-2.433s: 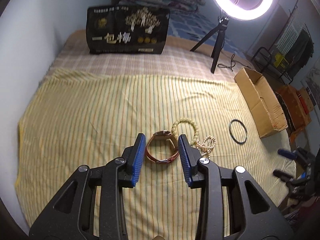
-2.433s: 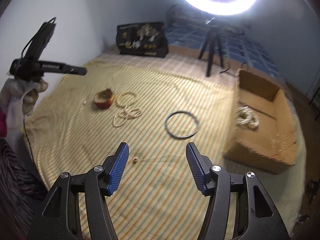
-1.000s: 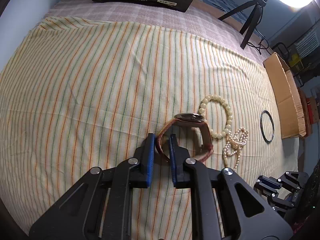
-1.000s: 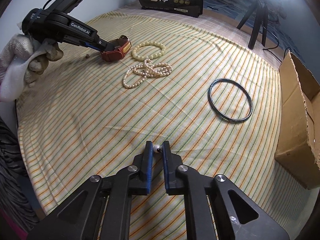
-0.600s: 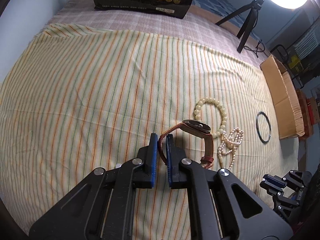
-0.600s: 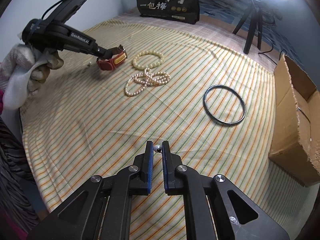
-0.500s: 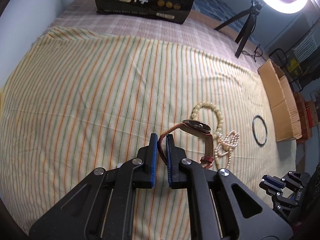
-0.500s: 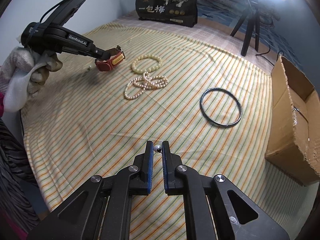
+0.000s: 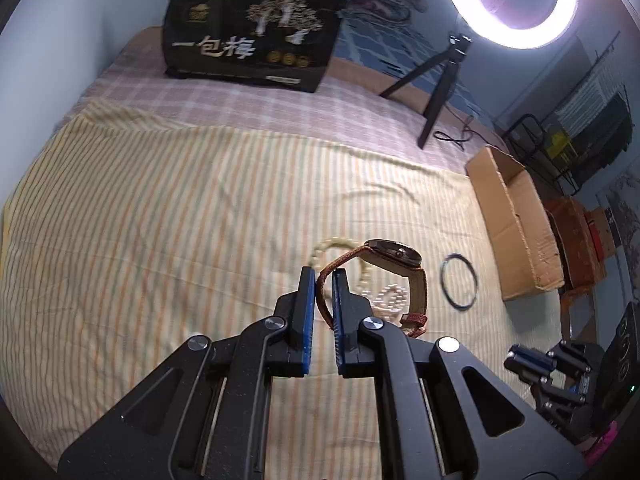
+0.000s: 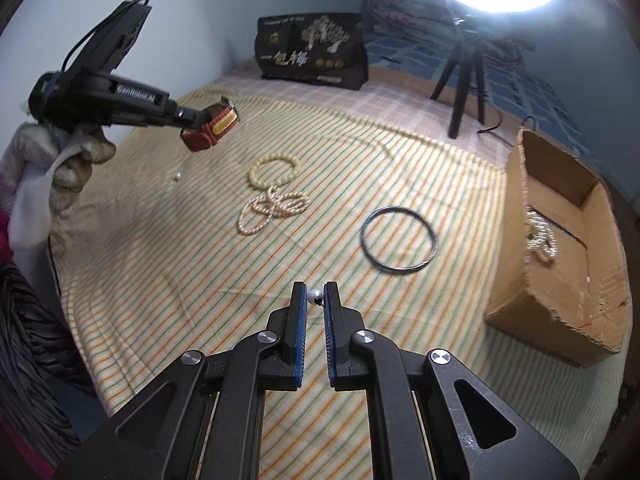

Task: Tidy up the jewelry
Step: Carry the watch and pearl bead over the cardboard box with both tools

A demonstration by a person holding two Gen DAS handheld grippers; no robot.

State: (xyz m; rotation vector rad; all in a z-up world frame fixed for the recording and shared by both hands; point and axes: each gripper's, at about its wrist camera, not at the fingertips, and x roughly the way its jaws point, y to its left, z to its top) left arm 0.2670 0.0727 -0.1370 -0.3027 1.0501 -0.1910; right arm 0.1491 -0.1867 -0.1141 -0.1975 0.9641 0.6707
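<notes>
My left gripper [image 9: 320,280] is shut on the strap of a brown leather watch [image 9: 394,258] and holds it above the striped cloth; the watch also shows in the right wrist view [image 10: 210,130]. My right gripper [image 10: 315,294] is shut on a small pearl earring [image 10: 314,295], lifted above the cloth. A cream bead bracelet [image 10: 274,172], a tangled pearl necklace [image 10: 274,208] and a black bangle [image 10: 398,242] lie on the cloth. An open cardboard box [image 10: 560,248] at the right holds a pale beaded piece [image 10: 540,238].
A black printed bag [image 9: 248,48] stands at the far side of the bed. A ring light on a tripod [image 9: 440,92] stands at the back right. A tiny loose item [image 10: 176,177] lies on the cloth at the left. Shelves and boxes [image 9: 580,220] stand beyond the bed's right edge.
Both grippers closed on their items and lifted. My left gripper raised the watch higher off the cloth; my right gripper raised the earring and tilted up.
</notes>
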